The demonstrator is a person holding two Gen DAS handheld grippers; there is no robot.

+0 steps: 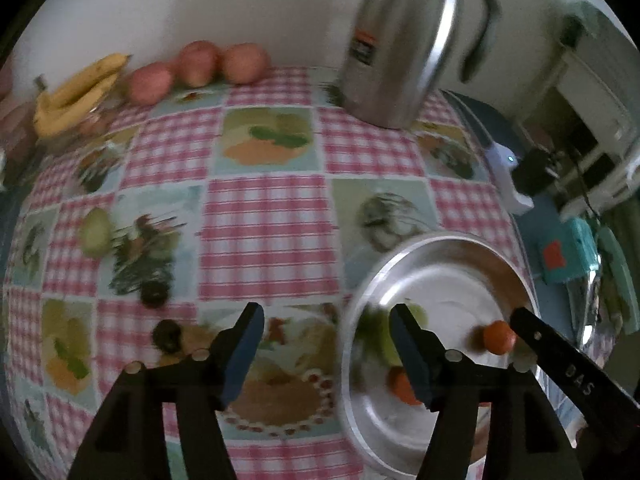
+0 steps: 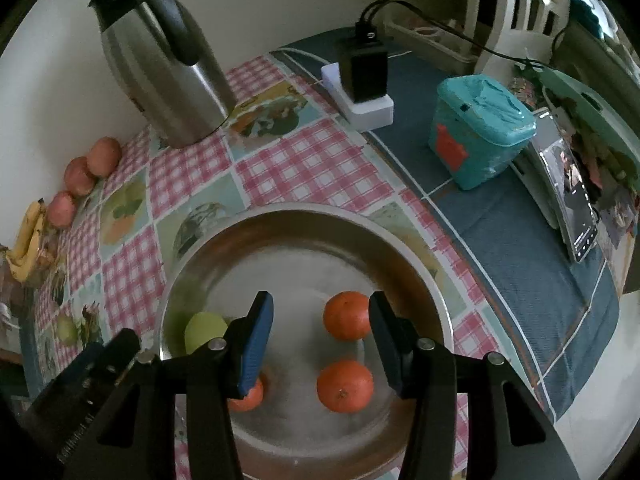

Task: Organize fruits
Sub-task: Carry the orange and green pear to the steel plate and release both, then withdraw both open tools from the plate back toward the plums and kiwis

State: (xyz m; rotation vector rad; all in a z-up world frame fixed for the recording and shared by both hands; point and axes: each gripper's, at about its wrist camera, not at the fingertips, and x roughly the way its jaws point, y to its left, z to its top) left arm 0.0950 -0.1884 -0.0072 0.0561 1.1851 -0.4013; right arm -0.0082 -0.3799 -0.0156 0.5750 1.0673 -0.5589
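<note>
Right gripper (image 2: 320, 340) agape over plate (image 2: 400, 248) rim; oranges (image 2: 345, 386) apart.

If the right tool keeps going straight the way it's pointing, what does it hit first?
Probably the bare floor of the metal plate. The right tool is open above it, an orange just inside its right finger; depth is unclear, so it might graze that fruit.

Left tongs (image 1: 326, 350): jaws apart, nothing between the blue pads (image 1: 244, 354), angled steeply down; left finger over the desk (image 1: 264, 224), right finger over the near left of the plate (image 1: 472, 248). Right tongs (image 2: 320, 340): jaws apart, steeply down over the plate, pads clear of everything. In the left view the right tongs show as a dark finger at near right; in the right view the left tongs sit at near left.
</note>
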